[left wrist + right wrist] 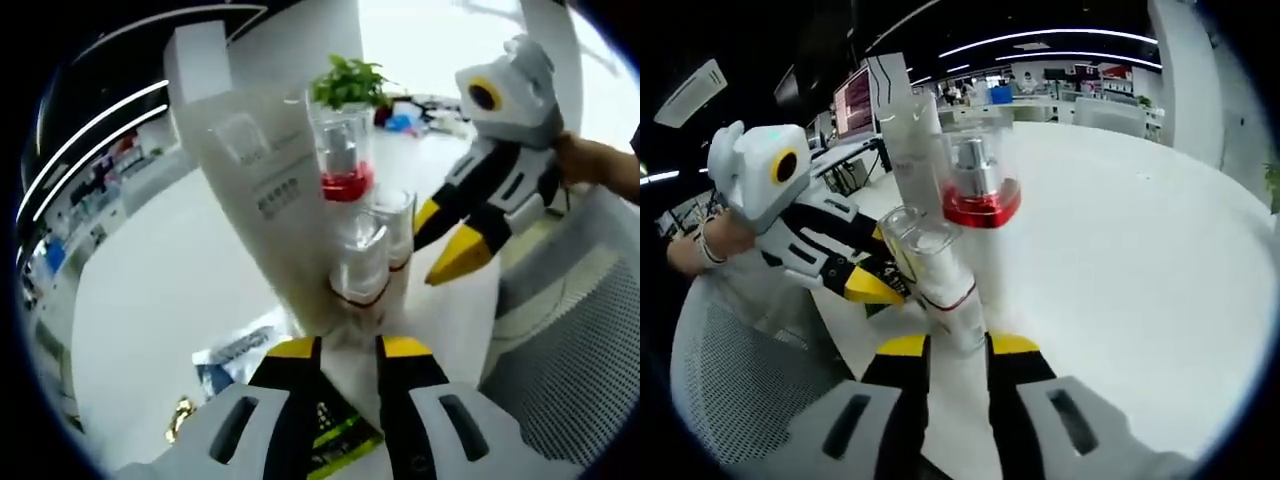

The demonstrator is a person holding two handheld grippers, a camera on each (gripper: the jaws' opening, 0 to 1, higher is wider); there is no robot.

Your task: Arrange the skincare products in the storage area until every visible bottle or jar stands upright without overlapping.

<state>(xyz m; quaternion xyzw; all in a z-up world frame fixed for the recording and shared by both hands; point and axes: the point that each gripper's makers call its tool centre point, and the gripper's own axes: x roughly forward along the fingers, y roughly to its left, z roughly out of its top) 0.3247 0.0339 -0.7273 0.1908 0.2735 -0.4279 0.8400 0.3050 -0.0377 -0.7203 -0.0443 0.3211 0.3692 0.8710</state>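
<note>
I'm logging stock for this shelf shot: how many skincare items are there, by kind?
Clear-capped white bottles: 2
Red-collared pump bottle: 1
White carton box: 1
Foil sachet on the table: 1
Total: 5

Open white table (pixel 1120 250) lying clear beyond bottles on one side in right gripper view. Tall white box (pixel 250 170) standing just behind clear-capped bottles (pixel 360 260), passage being blocked there. Red-collared bottle (pixel 342 155) crowding close beside them. Left gripper (pixel 875 288) being held near bottles, approach from that flank being narrowed. Mesh chair back (pixel 570 340) closing off table edge. Flat packets (pixel 235 355) lying on table near left gripper's jaws.
</note>
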